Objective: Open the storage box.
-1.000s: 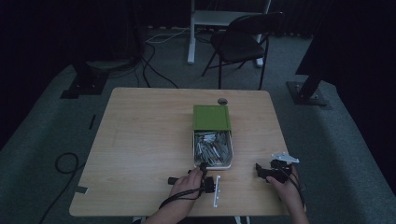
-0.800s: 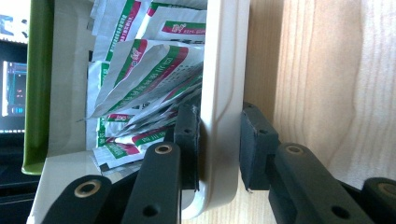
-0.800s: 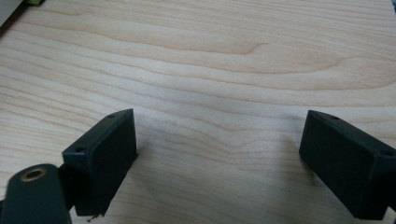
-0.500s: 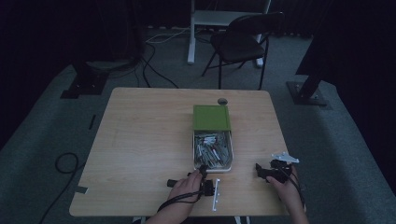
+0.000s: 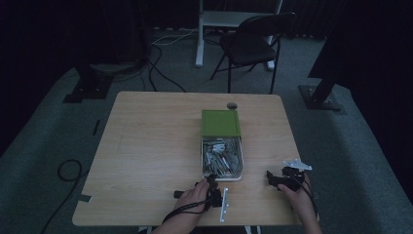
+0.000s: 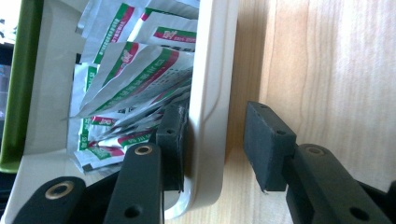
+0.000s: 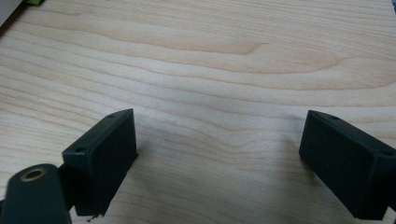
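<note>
White box (image 5: 222, 161), open, holding sachets (image 6: 133, 74)

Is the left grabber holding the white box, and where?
No. The left gripper straddles the white box's wall; its jaws have just been opening, and one pad stands clear.

The high view is very dim, and the room around the tabletop (image 5: 160, 146) is almost black. Both gripper views are bright and warm. The nearest black parts look blurry.
</note>
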`<state>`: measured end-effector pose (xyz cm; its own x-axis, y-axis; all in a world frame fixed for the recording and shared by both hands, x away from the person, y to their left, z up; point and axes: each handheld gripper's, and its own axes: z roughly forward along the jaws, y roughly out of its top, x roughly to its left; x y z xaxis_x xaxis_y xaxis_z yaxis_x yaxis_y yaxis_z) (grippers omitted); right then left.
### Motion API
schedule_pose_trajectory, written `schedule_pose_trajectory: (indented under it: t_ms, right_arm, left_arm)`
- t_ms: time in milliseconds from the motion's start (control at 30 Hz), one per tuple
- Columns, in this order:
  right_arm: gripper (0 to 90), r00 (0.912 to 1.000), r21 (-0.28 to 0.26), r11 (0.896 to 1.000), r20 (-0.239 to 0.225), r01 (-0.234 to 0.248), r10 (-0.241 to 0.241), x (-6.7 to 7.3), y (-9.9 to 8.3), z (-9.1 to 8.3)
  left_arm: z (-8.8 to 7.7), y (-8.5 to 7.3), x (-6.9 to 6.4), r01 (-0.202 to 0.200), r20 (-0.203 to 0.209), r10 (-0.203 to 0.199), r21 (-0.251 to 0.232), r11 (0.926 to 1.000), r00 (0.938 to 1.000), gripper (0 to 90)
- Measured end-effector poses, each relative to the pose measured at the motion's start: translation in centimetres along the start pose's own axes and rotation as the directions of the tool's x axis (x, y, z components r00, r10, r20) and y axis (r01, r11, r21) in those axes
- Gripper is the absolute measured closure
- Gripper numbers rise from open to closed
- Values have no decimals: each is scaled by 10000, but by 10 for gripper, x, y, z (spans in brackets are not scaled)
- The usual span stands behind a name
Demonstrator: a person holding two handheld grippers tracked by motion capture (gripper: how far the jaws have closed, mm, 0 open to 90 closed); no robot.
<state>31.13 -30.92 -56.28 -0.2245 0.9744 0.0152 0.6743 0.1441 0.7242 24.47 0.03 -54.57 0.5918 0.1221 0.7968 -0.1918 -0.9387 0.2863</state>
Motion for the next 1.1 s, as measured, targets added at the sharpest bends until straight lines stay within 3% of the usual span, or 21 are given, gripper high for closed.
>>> schedule_pose_trajectory:
  t_ms: [133,200,267,400,433,500,533,633,700,800,867,900,967,1000,1033,1100]
  right_arm:
    - [108,10000,3,10000,0,1,-1,0,0,0]
    - [108,10000,2,10000,1,2,-2,0,0,0]
    - [108,10000,2,10000,2,0,0,0,0,0]
    - [108,10000,4,10000,2,4,-4,0,0,0]
    - [108,10000,3,10000,1,2,-2,0,0,0]
    - [108,10000,4,10000,1,2,-2,0,0,0]
    - [107,10000,3,10000,1,3,-3,0,0,0]
    - [108,10000,2,10000,1,7,-7,0,0,0]
    - [108,10000,6,10000,3,3,-3,0,0,0]
    - [108,10000,3,10000,3,2,-2,0,0,0]
    - [108,10000,5,10000,4,0,0,0,0,0]
    - [108,10000,5,10000,4,0,0,0,0,0]
    - [108,10000,6,10000,5,5,-5,0,0,0]
    - [108,10000,5,10000,6,5,-5,0,0,0]
    - [108,10000,5,10000,5,6,-6,0,0,0]
    - [107,10000,2,10000,5,10,-10,0,0,0]
  left_arm:
    - [-6,-4,8,1146,520,-1114,-623,9915,9924,614]
    - [-9,-6,12,1998,904,-1914,-951,9752,9773,614]
    - [-12,-8,16,2216,984,-2114,-1078,9692,9724,614]
    - [-18,-12,25,3023,1249,-2867,-1321,9440,9498,614]
    - [-20,-13,27,3101,1320,-2932,-1332,9413,9469,614]
    - [-22,-16,30,3458,1427,-3268,-1387,9280,9342,614]
    - [-23,-17,31,3503,1479,-3304,-1394,9262,9322,614]
    - [-26,-21,34,3853,1701,-3577,-1736,9063,9182,614]
    - [-29,-24,35,4169,1823,-3854,-1896,8889,9046,614]
    - [-33,-28,38,4474,1881,-4139,-2014,8714,8907,614]
    - [-36,-32,40,4607,1881,-4272,-2044,8637,8844,614]
    - [-37,-35,40,4781,1927,-4434,-2088,8531,8754,614]
    - [-39,-39,42,4958,2165,-4547,-2067,8435,8639,614]
    - [-40,-42,42,5095,2224,-4667,-2105,8343,8560,614]
    - [-41,-44,43,5144,2314,-4694,-2058,8325,8522,614]
    - [-43,-49,43,5322,2351,-4861,-2089,8204,8417,614]
